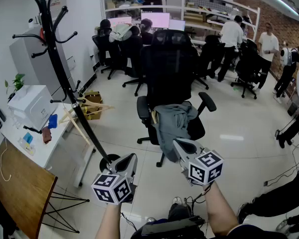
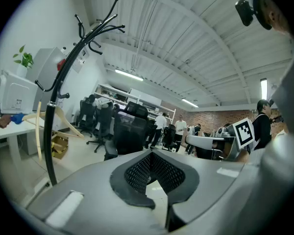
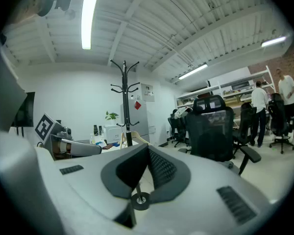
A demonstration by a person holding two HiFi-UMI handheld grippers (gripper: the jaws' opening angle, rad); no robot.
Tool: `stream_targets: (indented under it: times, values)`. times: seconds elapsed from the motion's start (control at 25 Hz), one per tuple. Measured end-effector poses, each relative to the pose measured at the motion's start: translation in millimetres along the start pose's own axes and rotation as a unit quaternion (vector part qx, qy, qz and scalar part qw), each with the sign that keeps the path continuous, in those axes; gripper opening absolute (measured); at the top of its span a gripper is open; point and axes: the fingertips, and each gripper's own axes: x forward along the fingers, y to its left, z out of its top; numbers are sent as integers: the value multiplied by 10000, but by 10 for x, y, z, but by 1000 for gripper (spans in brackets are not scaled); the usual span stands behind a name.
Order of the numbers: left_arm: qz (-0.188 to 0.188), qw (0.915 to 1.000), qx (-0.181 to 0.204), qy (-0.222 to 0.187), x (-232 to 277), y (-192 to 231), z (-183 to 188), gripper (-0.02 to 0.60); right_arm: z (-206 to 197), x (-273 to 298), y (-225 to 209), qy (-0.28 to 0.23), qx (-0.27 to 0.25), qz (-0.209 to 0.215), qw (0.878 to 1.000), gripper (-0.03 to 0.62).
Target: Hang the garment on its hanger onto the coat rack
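**Both grippers clenched on nothing, garment on the chair ahead**

The left gripper (image 2: 152, 154) has its two jaws pressed together, with nothing between the dark ribbed pads. The right gripper (image 3: 147, 149) is likewise clenched and holds nothing. In the head view the left gripper (image 1: 132, 158) and right gripper (image 1: 177, 143) sit side by side low in the picture, apart from each other, both aimed forward and close to level.

Beyond the right gripper's tips, and not touching them, lies the crumpled grey fabric garment (image 1: 170, 126). It is draped over the seat of a black mesh-backed office chair (image 1: 169, 68). Its long axis runs from the rear of the seat over the front edge, and the lower end hangs towards the floor and the person.

A pale wooden clothes hanger (image 1: 84, 114) hangs bare, low on the tall black metal coat rack (image 1: 57, 63), well apart from the garment and to the left of it. The rack's round base stands just past the left gripper's tips. Its upper hooks are bare.

Light tiled floor (image 1: 124, 126) lies open between the chair and the rack. A white table (image 1: 50, 144) loaded with small things hems the rack's left side, and a brown wooden board (image 1: 20, 188) lies nearer. More chairs and standing people fill the far end of the room.
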Motion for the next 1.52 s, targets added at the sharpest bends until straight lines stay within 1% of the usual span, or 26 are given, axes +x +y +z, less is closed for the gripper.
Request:
stream_targets:
  times: [0.24,0.44,0.56,0.8,0.92,1.04,1.16,1.28,1.4,1.52]
  values:
    - [-101,9998,81,130,480,-23,-2,5,6,135,-428,-10,72,-65,10000,14]
    - [-62,9997,81,214,1088,-40,9,5,53,312,-957,-6,78,14,10000,14]
    - [-78,9996,156,240,1534,-102,131,5,178,440,-1324,-103,83,103,9999,14]
    - [178,9990,333,246,2286,-180,363,5,354,686,-1975,-130,-15,434,9990,14]
    - [307,9983,439,238,2611,-214,419,4,413,790,-2246,-126,-83,585,9982,14]
    - [494,9973,517,150,2790,-196,515,3,445,922,-2374,-71,-148,732,9972,14]
    - [548,9970,526,181,2924,-169,537,3,423,1057,-2452,24,-123,835,9964,14]
    - [582,9968,457,307,3056,-103,462,3,368,1159,-2545,122,-33,865,9962,14]
    - [644,9968,264,392,3134,8,341,3,313,1238,-2586,205,8,913,9956,14]
    - [848,9951,238,444,3172,157,197,3,234,1328,-2612,302,83,909,9954,14]
